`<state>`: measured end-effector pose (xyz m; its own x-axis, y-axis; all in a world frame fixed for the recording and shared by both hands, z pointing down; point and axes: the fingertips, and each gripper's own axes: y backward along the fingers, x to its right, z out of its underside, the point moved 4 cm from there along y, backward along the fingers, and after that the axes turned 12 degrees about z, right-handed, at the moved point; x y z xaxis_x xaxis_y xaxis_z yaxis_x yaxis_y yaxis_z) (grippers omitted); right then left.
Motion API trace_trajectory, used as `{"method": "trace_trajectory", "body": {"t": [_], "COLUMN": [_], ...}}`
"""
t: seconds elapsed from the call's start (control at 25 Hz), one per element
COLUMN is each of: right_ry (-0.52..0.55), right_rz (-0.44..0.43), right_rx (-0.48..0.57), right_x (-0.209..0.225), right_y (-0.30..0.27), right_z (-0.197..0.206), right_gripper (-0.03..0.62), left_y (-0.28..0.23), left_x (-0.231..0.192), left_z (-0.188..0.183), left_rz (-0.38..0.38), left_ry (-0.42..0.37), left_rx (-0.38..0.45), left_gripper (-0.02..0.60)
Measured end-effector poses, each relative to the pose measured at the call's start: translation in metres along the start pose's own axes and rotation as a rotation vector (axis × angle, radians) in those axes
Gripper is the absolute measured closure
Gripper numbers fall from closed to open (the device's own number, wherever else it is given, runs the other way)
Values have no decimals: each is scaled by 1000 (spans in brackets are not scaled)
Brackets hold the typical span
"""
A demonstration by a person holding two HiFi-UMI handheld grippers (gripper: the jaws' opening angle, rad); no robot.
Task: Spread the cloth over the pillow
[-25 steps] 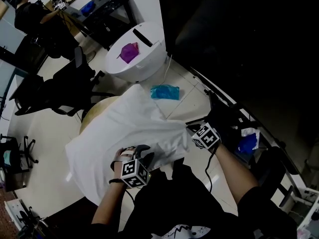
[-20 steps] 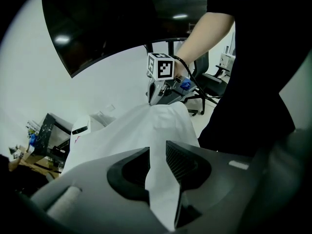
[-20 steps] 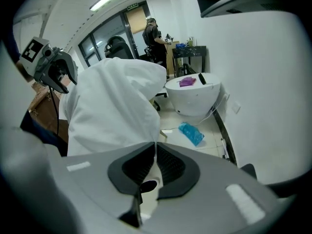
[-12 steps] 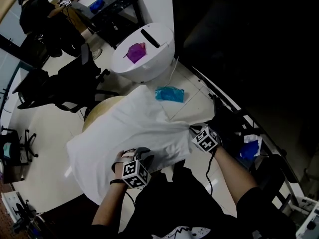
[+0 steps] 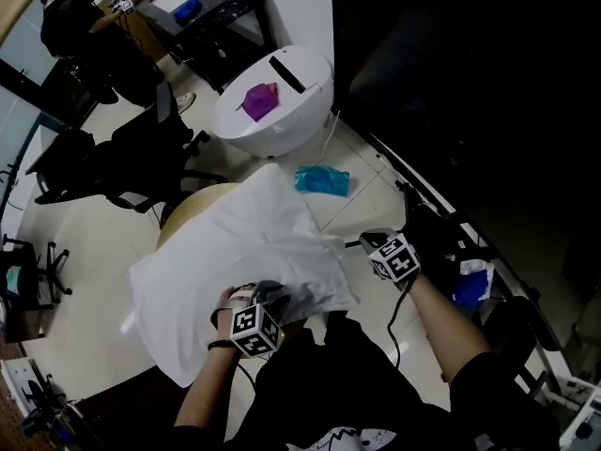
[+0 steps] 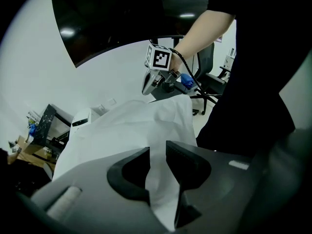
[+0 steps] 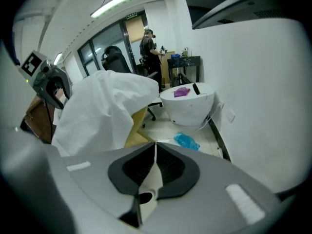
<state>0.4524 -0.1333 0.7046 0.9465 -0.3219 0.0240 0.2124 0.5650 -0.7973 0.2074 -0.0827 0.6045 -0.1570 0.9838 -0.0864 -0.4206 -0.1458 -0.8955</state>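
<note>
One white cloth (image 5: pixel 235 261), draped over the tan surface (image 5: pixel 191 207), with only the far left edge of that surface bare; pillow not to be made out under it. Clenched on a fold at the near edge: left gripper (image 6: pixel 157 152). Pinched on a thin strip at the near right corner: right gripper (image 7: pixel 155 147), jaws just closed further, almost together. Beyond the far edge, on the floor: one white round bin (image 5: pixel 282 120), one purple piece (image 5: pixel 260 99) on top of it, one turquoise bag (image 5: pixel 322 180). At the left: two black chairs (image 5: pixel 155 144).
</note>
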Motion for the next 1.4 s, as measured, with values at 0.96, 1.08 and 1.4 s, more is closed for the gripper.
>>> {"method": "trace_trajectory", "body": {"t": [0.96,1.08,1.4], "right_ry": [-179,-178,-99], "right_rz": [-340,-424,-459], "right_rx": [-79,-121,-135], "right_x": [-50,-57,-71], "right_y": [-61,-72,-82], "right_z": [-123,-122,-121], "right_gripper": [473,473,585], "left_y": [55,47,29], "left_x": [-47,-51,-60], "left_z": [-2,-6,-5], "left_rz": [-64,-59,-42], "left_ry": [-79,-43,7], "left_rx": [93,93,73], "left_gripper": [488,488,488]}}
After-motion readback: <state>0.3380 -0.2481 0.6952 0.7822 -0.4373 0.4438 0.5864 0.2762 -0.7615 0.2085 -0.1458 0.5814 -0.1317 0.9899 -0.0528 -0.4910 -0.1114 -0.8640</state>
